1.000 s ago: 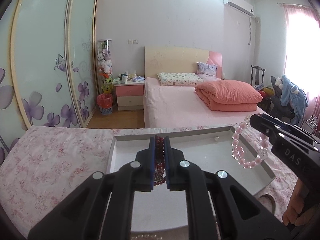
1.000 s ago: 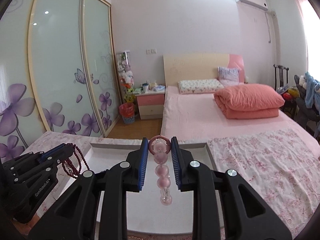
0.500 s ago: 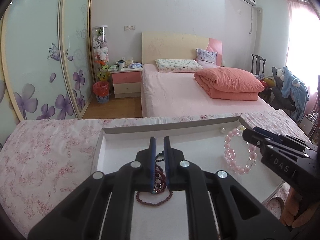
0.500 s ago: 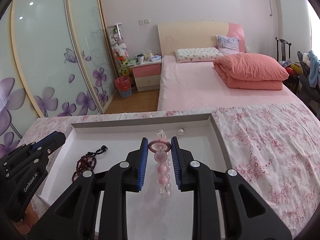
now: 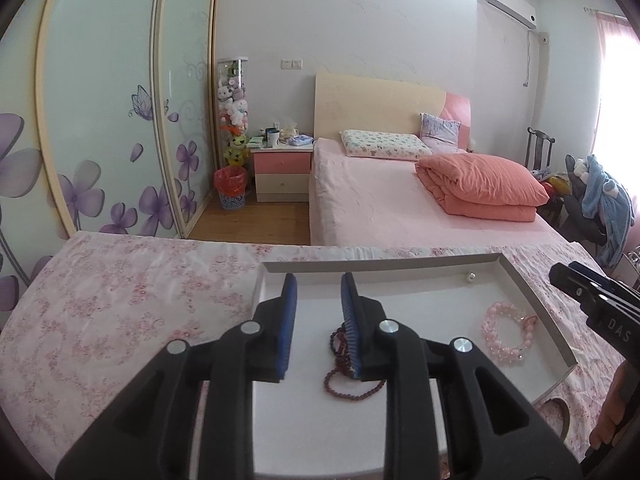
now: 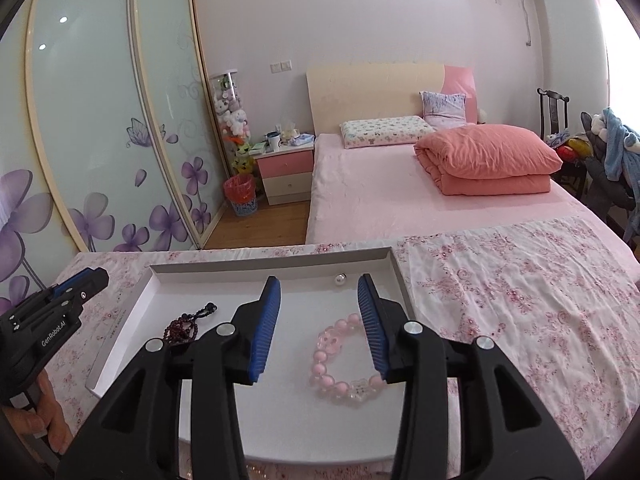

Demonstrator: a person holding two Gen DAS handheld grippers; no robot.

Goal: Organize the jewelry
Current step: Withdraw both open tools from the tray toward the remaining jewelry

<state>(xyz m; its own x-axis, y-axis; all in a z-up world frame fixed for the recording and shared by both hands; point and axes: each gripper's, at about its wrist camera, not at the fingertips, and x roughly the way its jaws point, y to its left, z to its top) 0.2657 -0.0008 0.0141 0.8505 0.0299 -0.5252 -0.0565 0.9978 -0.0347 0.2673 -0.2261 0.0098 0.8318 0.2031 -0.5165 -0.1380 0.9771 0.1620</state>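
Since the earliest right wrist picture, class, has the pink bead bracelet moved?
Yes. It hung clamped above the white tray; now the pink bead bracelet lies on the tray floor, between the opening right gripper jaws.

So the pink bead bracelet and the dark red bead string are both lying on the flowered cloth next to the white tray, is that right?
Not quite. The pink bead bracelet and the dark red bead string both lie inside the white tray, not on the flowered cloth beside it. The right wrist view shows both on the tray floor.

A folded salmon quilt (image 5: 480, 184) lies on the pink bed (image 5: 380, 208) beside a pink nightstand (image 5: 283, 174).
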